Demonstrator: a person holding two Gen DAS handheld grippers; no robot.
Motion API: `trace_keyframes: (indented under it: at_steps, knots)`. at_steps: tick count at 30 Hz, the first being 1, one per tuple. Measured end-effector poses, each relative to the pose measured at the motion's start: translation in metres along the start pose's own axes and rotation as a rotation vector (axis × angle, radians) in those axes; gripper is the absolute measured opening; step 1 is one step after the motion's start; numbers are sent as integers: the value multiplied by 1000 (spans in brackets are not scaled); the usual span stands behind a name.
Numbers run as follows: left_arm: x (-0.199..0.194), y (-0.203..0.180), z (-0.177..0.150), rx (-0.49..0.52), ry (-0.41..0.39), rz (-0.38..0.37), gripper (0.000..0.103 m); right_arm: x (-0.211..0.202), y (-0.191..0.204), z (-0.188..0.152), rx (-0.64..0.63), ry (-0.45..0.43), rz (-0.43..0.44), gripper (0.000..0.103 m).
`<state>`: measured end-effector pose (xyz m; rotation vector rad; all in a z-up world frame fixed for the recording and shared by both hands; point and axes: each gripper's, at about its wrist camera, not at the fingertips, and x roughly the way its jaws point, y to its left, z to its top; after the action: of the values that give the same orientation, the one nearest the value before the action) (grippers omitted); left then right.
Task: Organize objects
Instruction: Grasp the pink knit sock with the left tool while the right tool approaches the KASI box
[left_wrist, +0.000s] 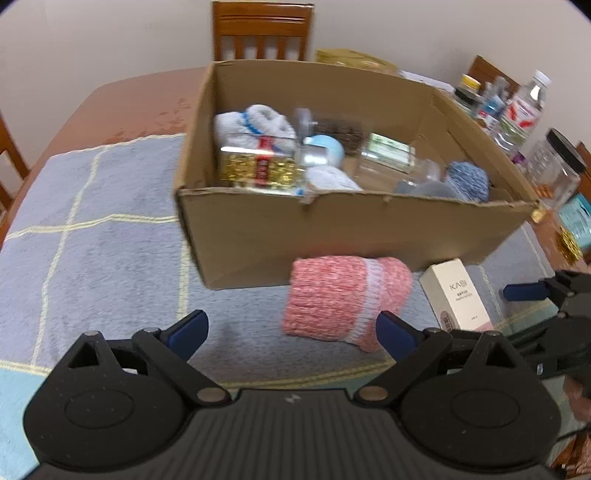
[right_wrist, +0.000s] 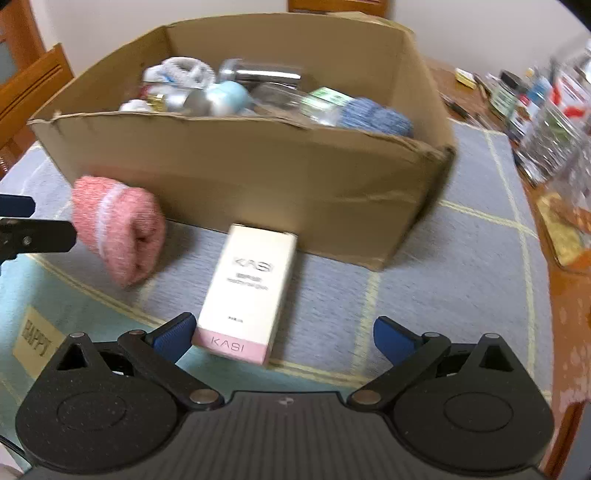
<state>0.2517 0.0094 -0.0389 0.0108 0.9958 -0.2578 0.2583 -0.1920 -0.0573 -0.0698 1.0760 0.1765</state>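
Pink sock (left_wrist: 343, 299) beside cardboard box (left_wrist: 332, 229).

Left gripper (left_wrist: 291, 334) angled steeply down, jaws spread wide, nothing between the blue pads (left_wrist: 188, 332). Right gripper (right_wrist: 284, 338) likewise pitched down, jaws wide, pads clamping nothing. Both side by side.

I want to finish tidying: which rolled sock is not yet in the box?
The pink sock. It lies on the blanket in front of the box, beside the KASI carton; the blue sock is already inside.
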Motion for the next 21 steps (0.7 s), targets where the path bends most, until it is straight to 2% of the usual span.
trace_keyframes:
  at_steps: [5, 11, 14, 21]
  knots:
    - [6, -16, -2, 72, 0, -20, 97, -2, -18, -6, 38, 22, -25, 103]
    - [14, -26, -6, 83, -3, -23, 97, -6, -36, -12, 68, 36, -73, 103]
    - [20, -30, -6, 92, -12, -4, 97, -5, -45, -16, 92, 50, -110, 103]
    - [34, -43, -12, 136, -82, 53, 97, -9, -50, -21, 106, 30, -101, 103]
